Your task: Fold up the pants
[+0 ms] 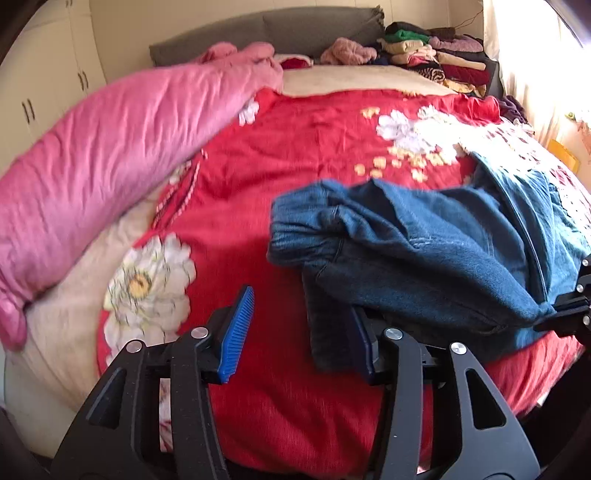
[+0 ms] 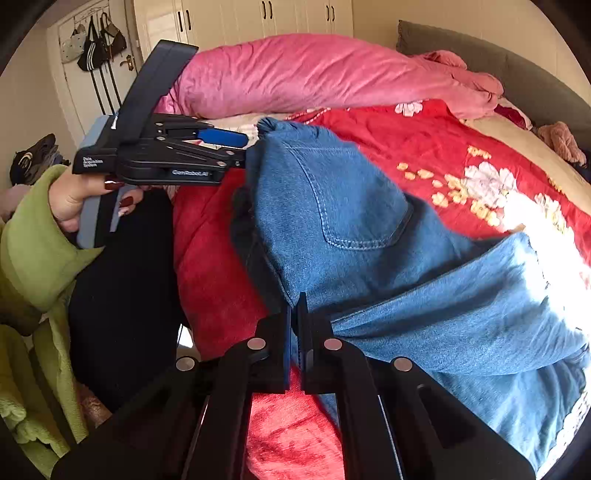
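Note:
Blue denim pants (image 1: 424,254) lie bunched on the red flowered bedspread (image 1: 303,155), lifted at the near edge. My left gripper (image 1: 299,332) is open; its left blue pad (image 1: 236,328) is bare and denim drapes over its right finger. In the right wrist view the left gripper (image 2: 240,147) sits at the pants' (image 2: 351,236) elastic waistband edge. My right gripper (image 2: 295,325) is shut on a fold of the pants, holding it above the bedspread (image 2: 424,140). It shows at the right edge of the left wrist view (image 1: 569,306).
A long pink duvet roll (image 1: 110,155) lies along the bed's far side, also in the right wrist view (image 2: 314,74). Stacked folded clothes (image 1: 436,55) sit by the grey headboard (image 1: 266,29). The person's green sleeve (image 2: 33,243) and dark legs are at the left.

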Available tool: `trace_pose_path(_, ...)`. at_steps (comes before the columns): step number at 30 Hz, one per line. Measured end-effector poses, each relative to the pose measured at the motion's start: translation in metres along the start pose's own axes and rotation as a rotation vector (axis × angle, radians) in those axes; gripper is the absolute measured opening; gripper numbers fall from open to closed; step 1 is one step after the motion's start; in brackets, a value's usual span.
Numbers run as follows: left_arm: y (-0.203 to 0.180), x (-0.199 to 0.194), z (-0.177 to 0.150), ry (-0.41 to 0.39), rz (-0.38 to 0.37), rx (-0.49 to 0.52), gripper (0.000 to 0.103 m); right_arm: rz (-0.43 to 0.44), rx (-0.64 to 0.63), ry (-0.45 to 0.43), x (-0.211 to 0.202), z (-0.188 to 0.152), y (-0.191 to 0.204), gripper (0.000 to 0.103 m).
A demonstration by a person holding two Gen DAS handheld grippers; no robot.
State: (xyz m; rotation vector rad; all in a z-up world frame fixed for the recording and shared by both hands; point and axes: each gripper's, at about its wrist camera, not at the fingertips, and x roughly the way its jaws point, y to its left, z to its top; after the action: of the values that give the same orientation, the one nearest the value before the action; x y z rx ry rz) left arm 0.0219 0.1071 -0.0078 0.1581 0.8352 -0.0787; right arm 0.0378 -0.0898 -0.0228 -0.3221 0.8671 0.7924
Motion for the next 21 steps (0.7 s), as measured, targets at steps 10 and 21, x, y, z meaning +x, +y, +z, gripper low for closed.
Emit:
trace_pose_path(10,0.035,-0.027,-0.011,0.02,-0.136,-0.208,0.044,0.023,0.048,0.026,0.005,-0.022,-0.005,0.002)
trace_pose_path(21,0.015,0.016,0.003,0.085,-0.24,-0.284,0.03,0.02,0.076,-0.033,-0.02,-0.02,-0.006,0.007)
